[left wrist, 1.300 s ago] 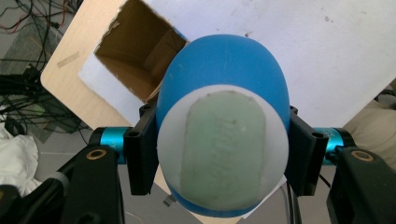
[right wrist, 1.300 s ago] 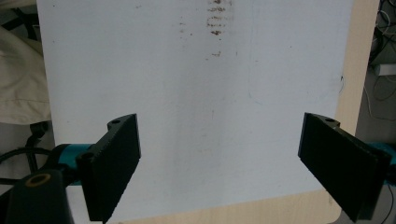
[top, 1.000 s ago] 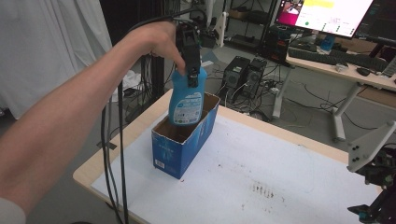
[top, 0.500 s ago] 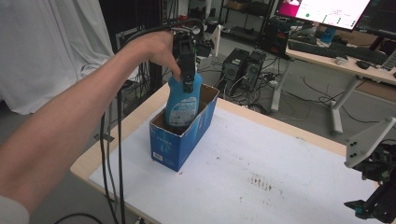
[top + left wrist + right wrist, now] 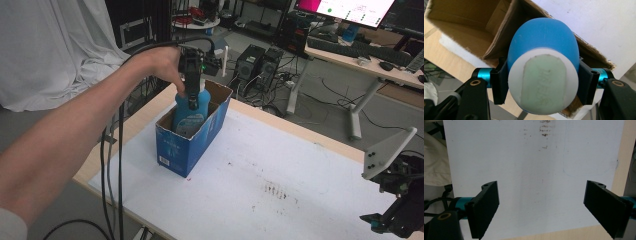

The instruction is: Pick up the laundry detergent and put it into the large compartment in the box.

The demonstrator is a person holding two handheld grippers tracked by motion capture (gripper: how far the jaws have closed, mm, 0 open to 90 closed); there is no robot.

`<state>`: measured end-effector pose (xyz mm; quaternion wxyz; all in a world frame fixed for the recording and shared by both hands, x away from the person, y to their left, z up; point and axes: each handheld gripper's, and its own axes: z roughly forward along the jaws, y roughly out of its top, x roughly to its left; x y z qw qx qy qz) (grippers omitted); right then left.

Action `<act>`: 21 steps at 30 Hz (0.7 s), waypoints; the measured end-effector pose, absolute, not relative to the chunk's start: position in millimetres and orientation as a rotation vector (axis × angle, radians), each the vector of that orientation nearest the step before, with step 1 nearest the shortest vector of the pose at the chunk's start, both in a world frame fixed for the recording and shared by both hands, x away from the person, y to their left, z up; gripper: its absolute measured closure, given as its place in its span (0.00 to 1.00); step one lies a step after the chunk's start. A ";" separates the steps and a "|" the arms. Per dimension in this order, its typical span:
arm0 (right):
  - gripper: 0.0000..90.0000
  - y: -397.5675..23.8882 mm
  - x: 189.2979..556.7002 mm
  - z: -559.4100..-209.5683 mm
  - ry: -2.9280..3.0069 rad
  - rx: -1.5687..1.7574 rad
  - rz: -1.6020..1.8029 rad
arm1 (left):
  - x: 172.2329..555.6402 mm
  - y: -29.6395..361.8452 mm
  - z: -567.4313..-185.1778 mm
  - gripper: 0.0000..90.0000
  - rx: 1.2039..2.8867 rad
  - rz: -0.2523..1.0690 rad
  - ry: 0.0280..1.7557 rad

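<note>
The blue bottle stands upright, long axis vertical, its lower half already inside the open cardboard box at the table's 10 o'clock corner in the high view. The left gripper clamps its white cap from directly above, jaws at 3 and 9 o'clock. The right gripper hangs wide open, empty, well apart at 4 o'clock.

1 blue bottle, 1 cardboard box, 2 tongs.
</note>
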<state>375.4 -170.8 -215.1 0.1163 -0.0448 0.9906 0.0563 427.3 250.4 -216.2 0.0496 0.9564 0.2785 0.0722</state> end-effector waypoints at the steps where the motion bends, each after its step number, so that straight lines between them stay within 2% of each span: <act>1: 0.14 -170.6 375.6 -215.3 2.900 -0.133 0.163 | 427.5 250.0 -218.7 0.43 2.918 0.223 0.834; 21: 0.14 -168.5 376.9 -222.5 2.914 -0.126 0.150 | 429.2 248.0 -260.3 0.43 3.015 0.208 0.679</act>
